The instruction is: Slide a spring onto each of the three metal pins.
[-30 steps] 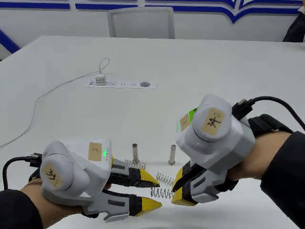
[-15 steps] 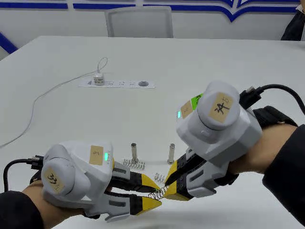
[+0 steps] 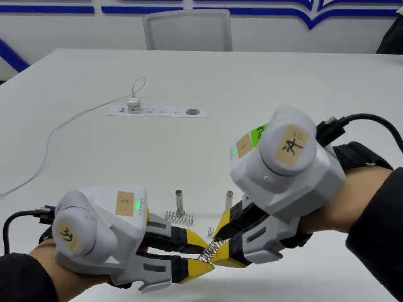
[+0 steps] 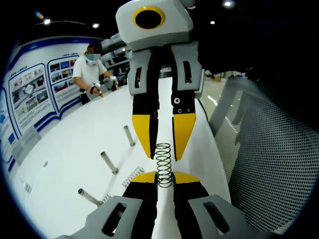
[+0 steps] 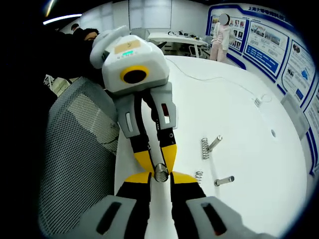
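Metal spring (image 4: 163, 166) sits between both claws, near the pins (image 4: 109, 163). The left gripper (image 4: 164, 178) pinches one end. The right gripper (image 4: 164, 149) has its jaws around the other end, pressing or not we cannot tell. If one claw lets go early, we fear it jumps away.

Left gripper (image 3: 208, 254): tan cap label (image 3: 68, 234) on round end cap, handwritten no. "33", lying sideways. Tan top label (image 3: 125, 204) on housing, one handwritten mark, illegible.

Right gripper (image 3: 216, 246): tan round label (image 3: 289, 146) on end cap, handwritten no. "34" plus small mark, illegible. Tan side label (image 3: 245, 145) on housing, mark illegible. Green tag (image 3: 257, 133) just beside it, no legible text.

Wall posters (image 4: 30, 84) in both gripper views: print too small to read.
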Action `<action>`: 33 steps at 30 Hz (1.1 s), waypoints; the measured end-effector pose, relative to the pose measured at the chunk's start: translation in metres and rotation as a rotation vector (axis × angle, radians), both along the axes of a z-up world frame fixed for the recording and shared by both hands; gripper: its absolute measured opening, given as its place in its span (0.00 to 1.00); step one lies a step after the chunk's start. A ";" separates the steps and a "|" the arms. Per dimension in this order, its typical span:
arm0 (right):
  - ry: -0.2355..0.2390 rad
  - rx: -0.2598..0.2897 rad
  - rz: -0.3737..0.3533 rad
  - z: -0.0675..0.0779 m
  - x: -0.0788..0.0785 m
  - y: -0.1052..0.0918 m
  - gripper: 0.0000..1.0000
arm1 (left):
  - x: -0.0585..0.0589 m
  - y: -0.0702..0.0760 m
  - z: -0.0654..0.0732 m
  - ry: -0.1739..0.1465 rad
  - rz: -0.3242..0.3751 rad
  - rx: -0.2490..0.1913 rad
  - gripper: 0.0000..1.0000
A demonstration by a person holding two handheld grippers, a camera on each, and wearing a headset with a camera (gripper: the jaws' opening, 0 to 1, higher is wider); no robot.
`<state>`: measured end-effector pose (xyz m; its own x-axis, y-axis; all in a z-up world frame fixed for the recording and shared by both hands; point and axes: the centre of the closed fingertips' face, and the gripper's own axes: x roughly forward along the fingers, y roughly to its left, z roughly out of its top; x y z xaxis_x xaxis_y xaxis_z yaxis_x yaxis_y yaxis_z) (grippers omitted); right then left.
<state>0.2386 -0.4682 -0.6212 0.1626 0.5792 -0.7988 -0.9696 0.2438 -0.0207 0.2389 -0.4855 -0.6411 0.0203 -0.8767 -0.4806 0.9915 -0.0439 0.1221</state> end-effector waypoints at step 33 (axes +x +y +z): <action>-0.041 -0.104 -0.184 0.023 0.031 -0.083 0.12 | 0.029 0.050 0.010 0.094 0.233 -0.104 0.36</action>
<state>0.2693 -0.5515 -0.5978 0.2918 0.4516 -0.8431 -0.9066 0.4116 -0.0933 0.2682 -0.4353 -0.6313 0.1867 -0.8983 -0.3978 0.9807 0.1946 0.0209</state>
